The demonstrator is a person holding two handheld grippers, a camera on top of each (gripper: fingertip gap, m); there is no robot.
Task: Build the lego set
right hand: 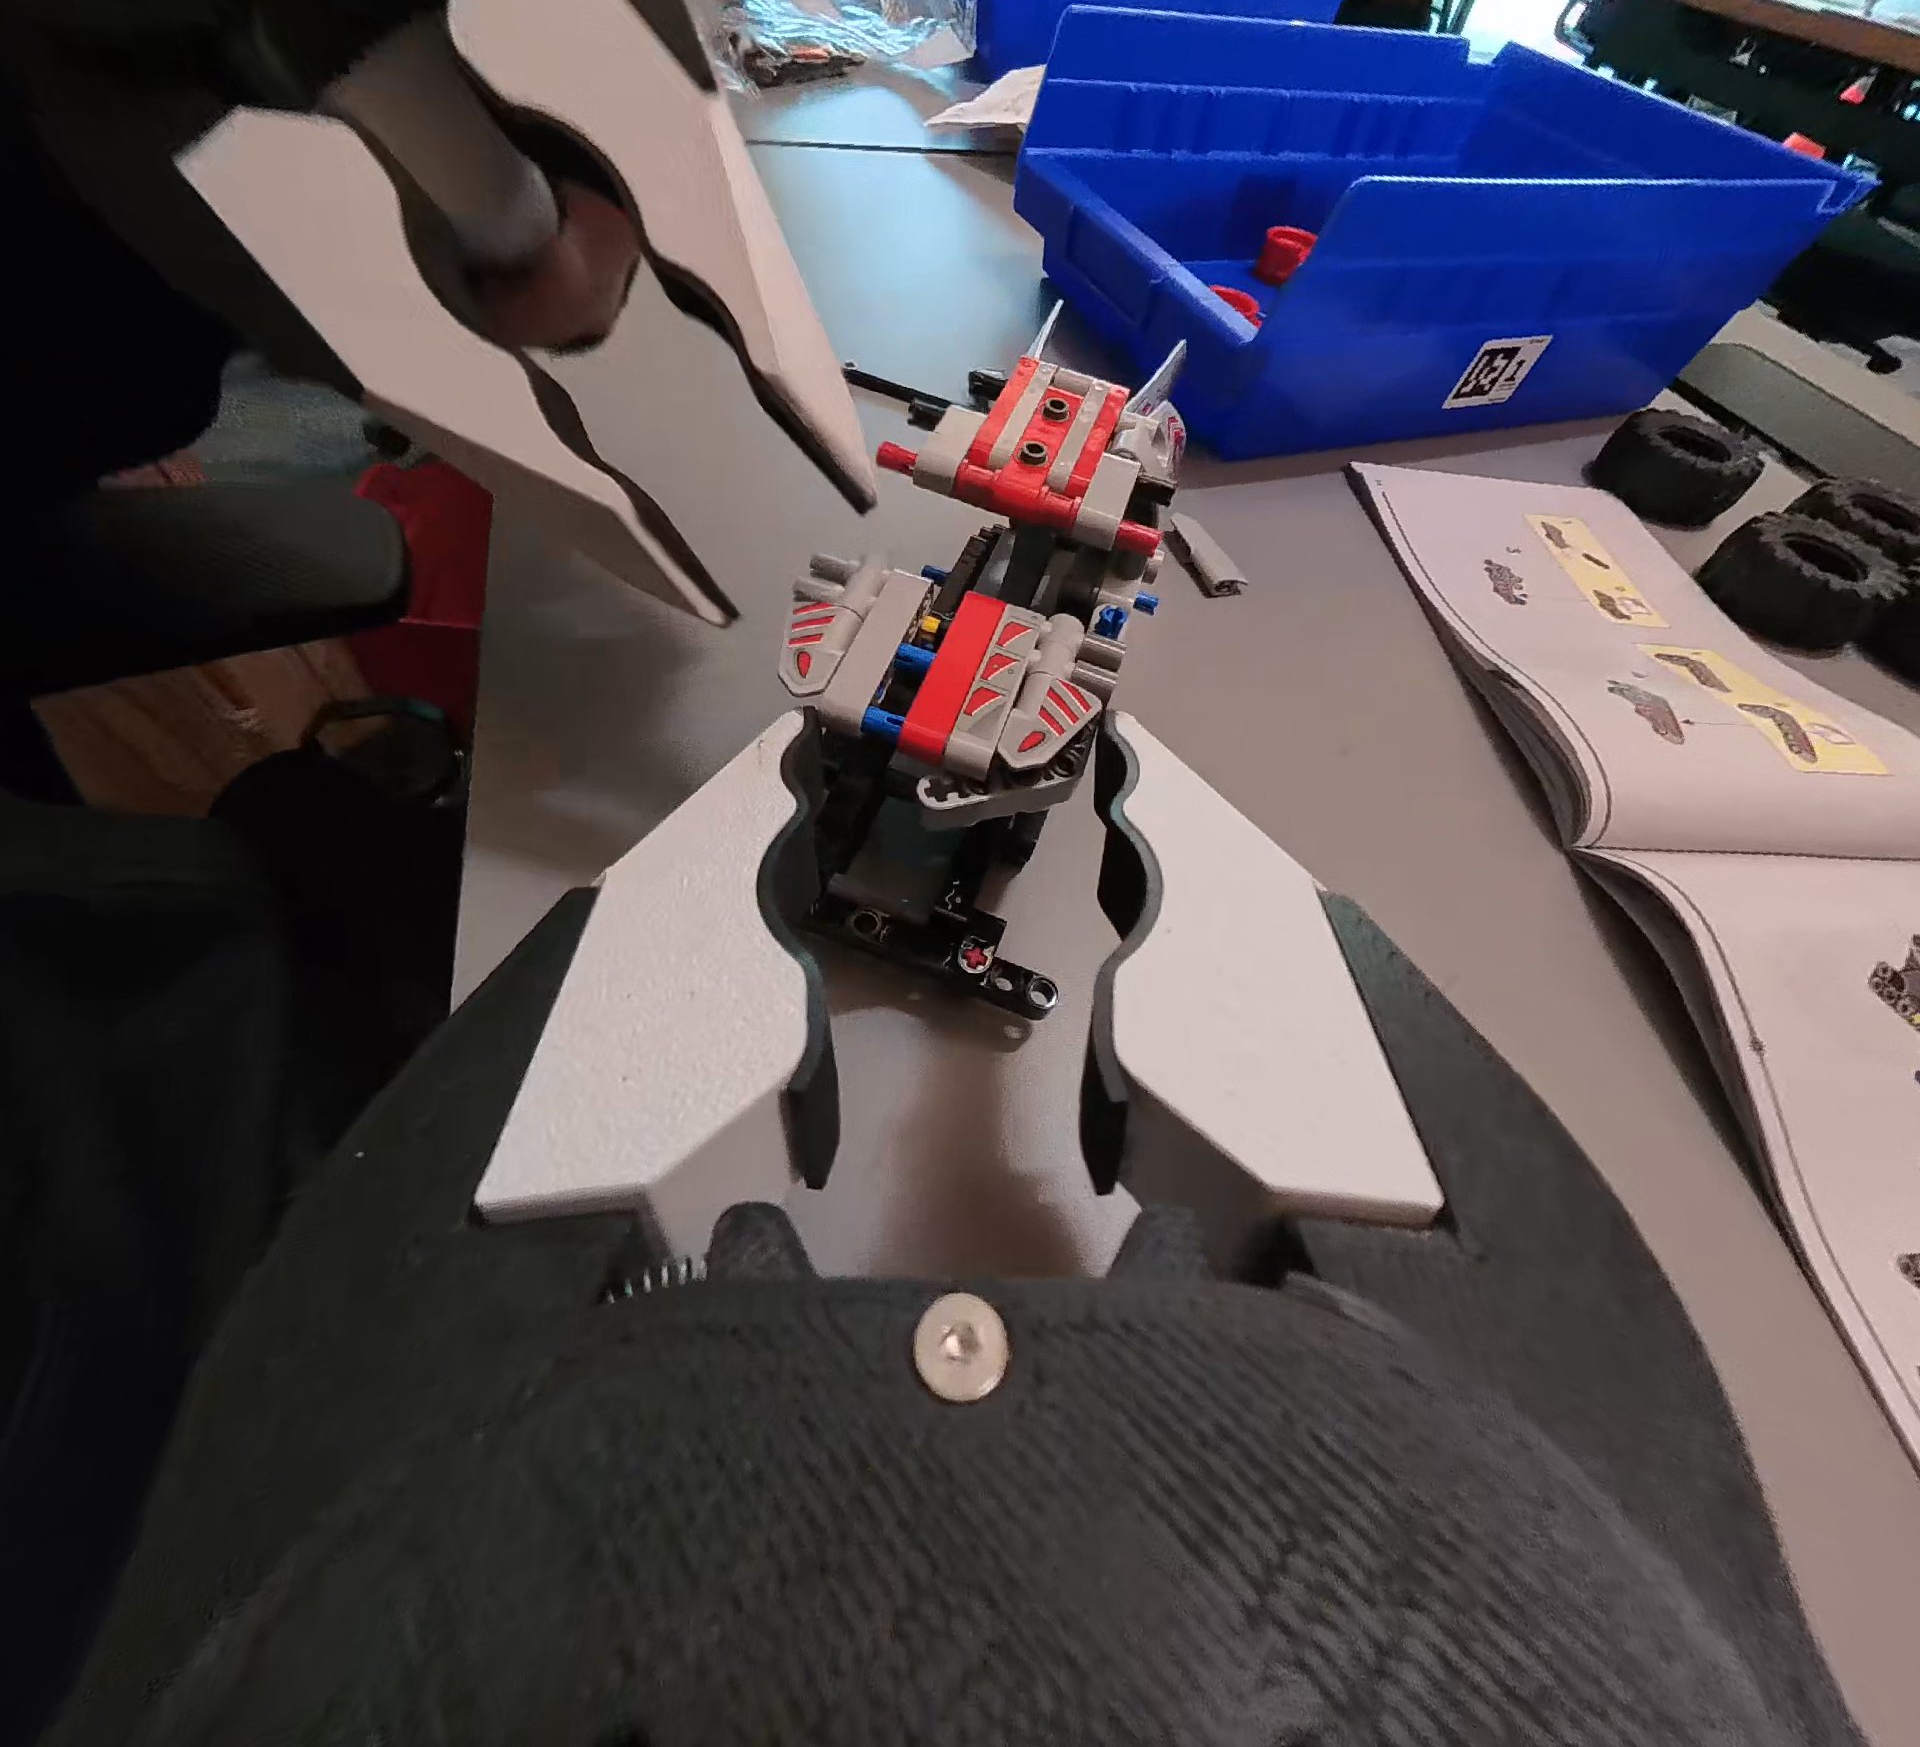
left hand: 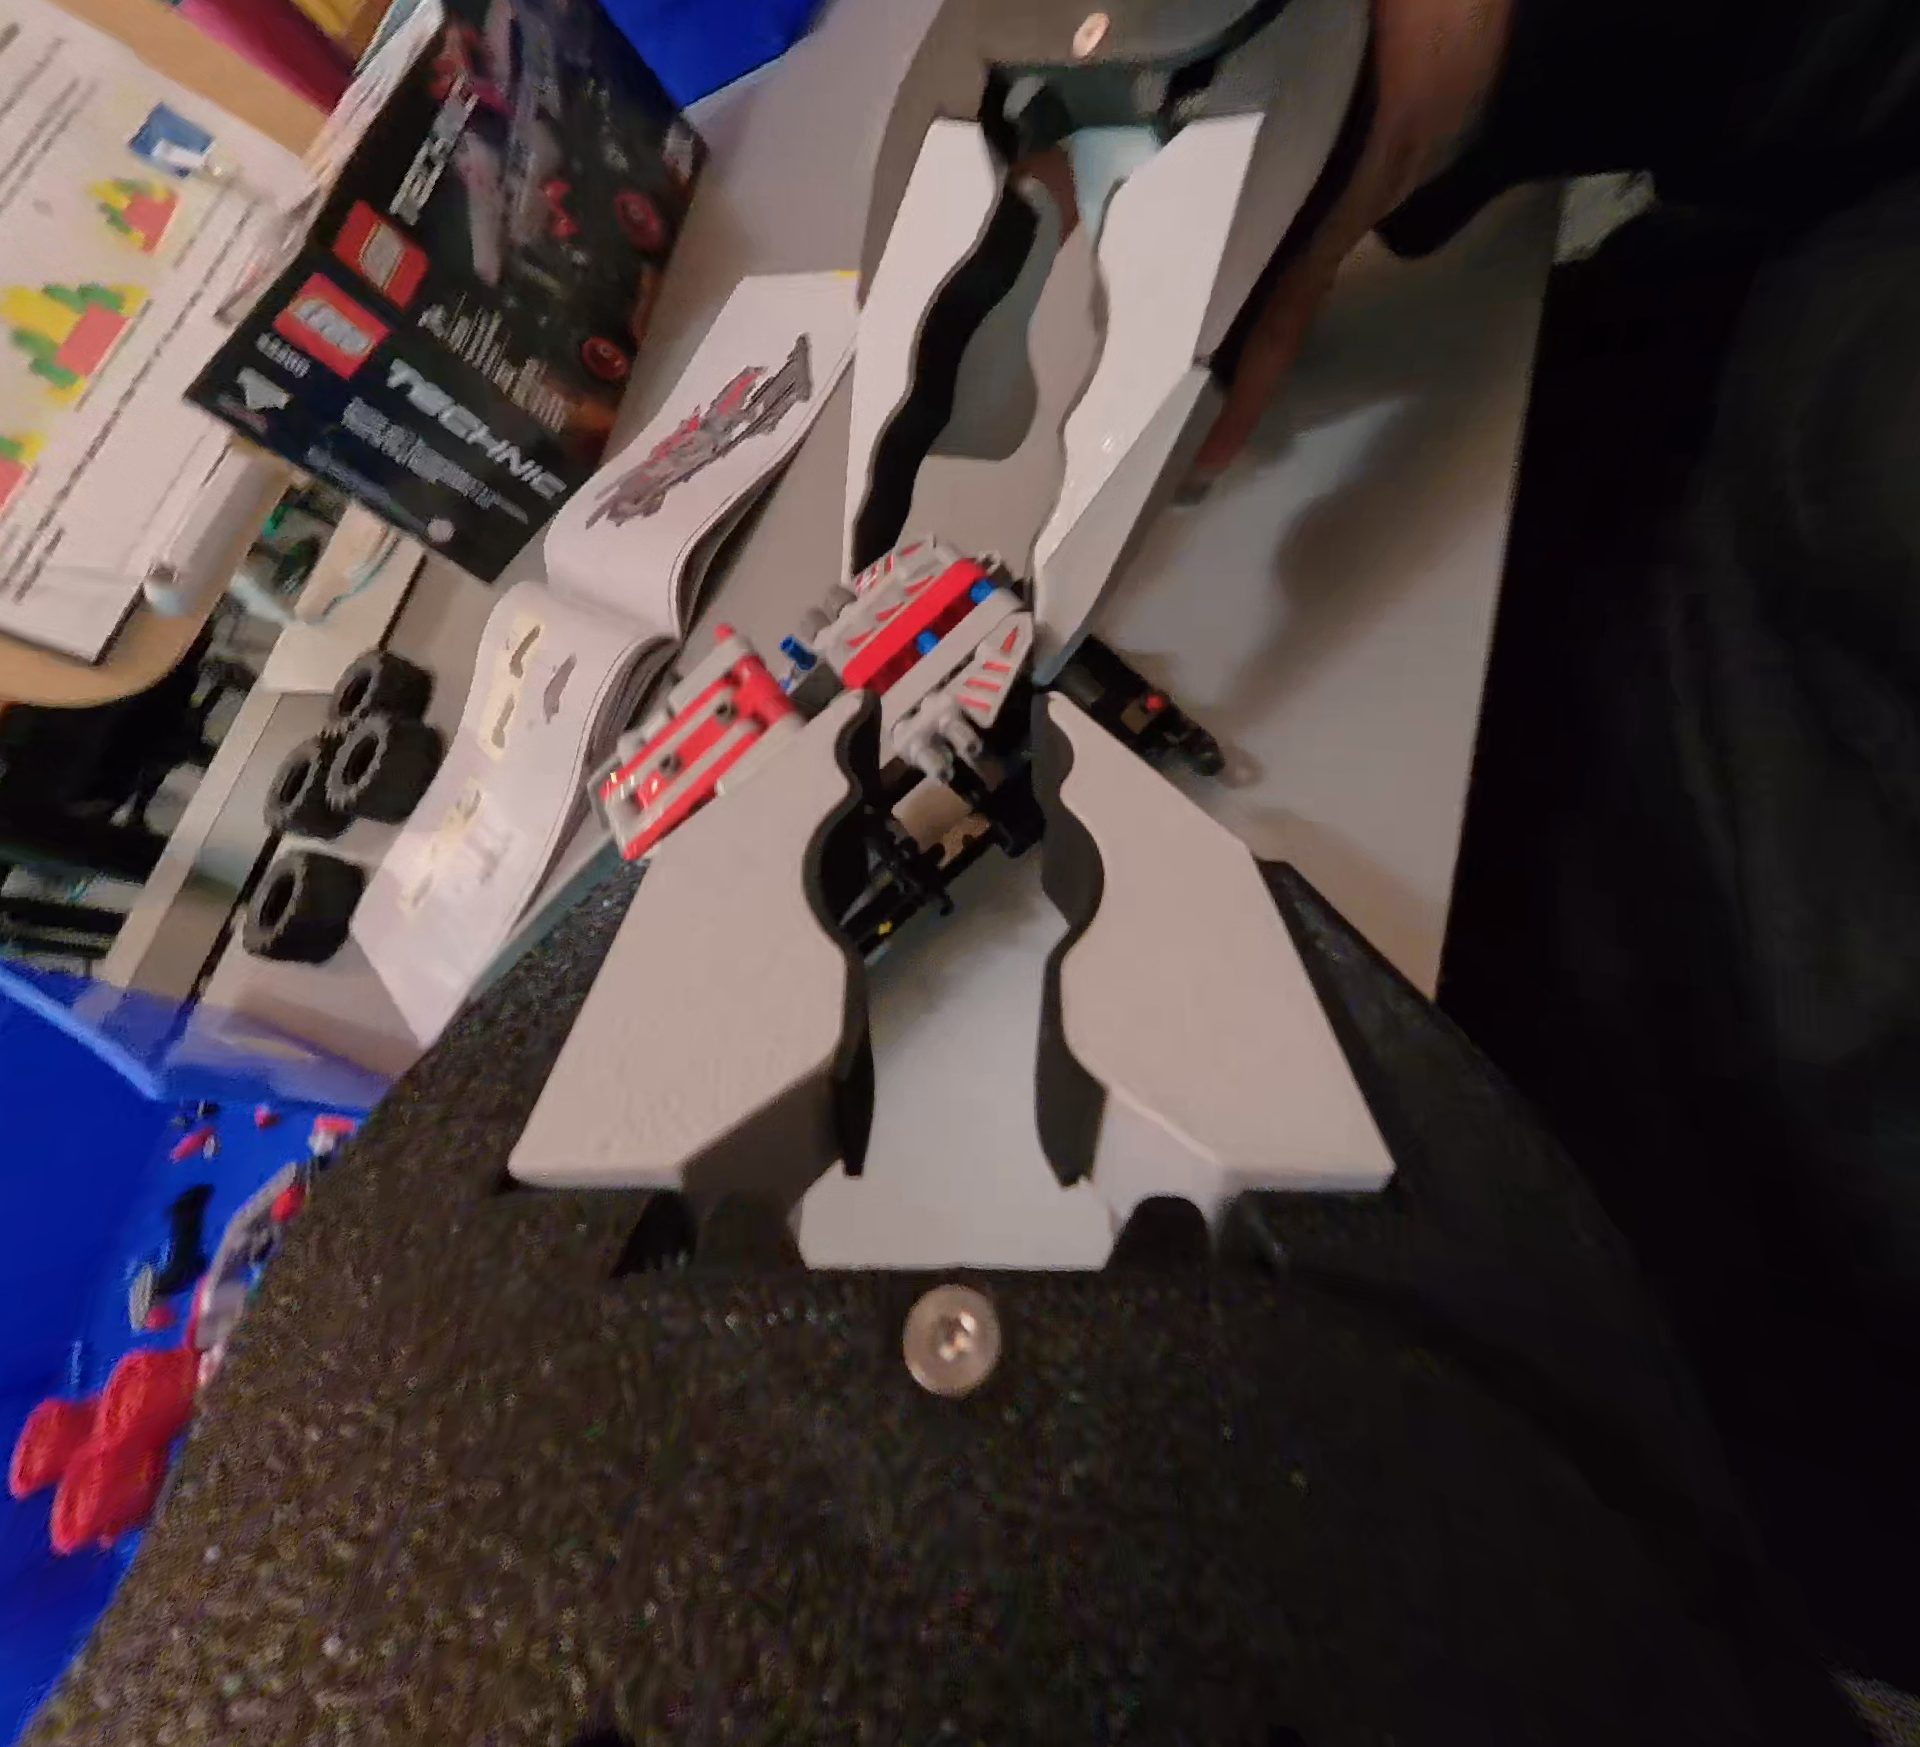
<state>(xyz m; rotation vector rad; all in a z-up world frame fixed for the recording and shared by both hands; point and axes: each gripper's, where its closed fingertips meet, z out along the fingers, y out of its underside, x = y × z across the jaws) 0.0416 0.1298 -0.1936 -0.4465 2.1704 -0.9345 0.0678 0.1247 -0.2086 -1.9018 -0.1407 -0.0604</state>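
Observation:
A partly built red, grey and black lego vehicle (right hand: 966, 658) stands tilted on the grey table (right hand: 1299, 814). My right gripper (right hand: 956, 741) is closed around its lower body, with both fingertips touching its sides. In the left wrist view the right gripper (left hand: 951, 575) comes in from the far side onto the model (left hand: 914, 627). My left gripper (left hand: 956, 721) is open and empty. In the right wrist view the left gripper (right hand: 798, 554) hovers just up and left of the model's red top, apart from it.
An open instruction booklet (right hand: 1662, 710) lies to the right, with black tyres (right hand: 1808, 575) beyond it. Blue bins (right hand: 1351, 347) stand behind the model, one holding red parts. A small grey piece (right hand: 1205, 554) lies beside the model. The set's box (left hand: 447, 295) stands farther back. My two grippers' fingertips are within a few centimetres of each other.

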